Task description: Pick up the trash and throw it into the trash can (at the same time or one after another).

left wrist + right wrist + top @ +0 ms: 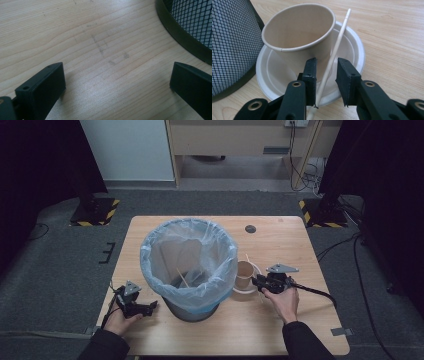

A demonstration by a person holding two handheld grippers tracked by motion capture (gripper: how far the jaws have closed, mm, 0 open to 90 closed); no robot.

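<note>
The right tongs [325, 75] sit low over the near rim of a white paper plate [354, 47], jaws narrowed but not pressing, with a thin wooden stick [337, 47] running up between them. The stick lies slanted across the plate and leans against a paper cup [299, 35] that stands just ahead of the left jaw. A mesh bin [232, 42] with a pale blue liner [187, 245] stands close on the left of these tongs.

As I read it, the step in hand is pinching the stick so it can go into the bin. To do it well, close squarely on the stick alone: the left jaw is nearly touching the cup wall, so a small shift to the right would keep the cup from being caught or tipped. Grip near the stick's lower part, then lift straight up before swinging over the bin rim.

The left tongs [117, 82] rest spread wide over bare tabletop [87, 37], nothing between them, the bin's base just off their right jaw
</note>
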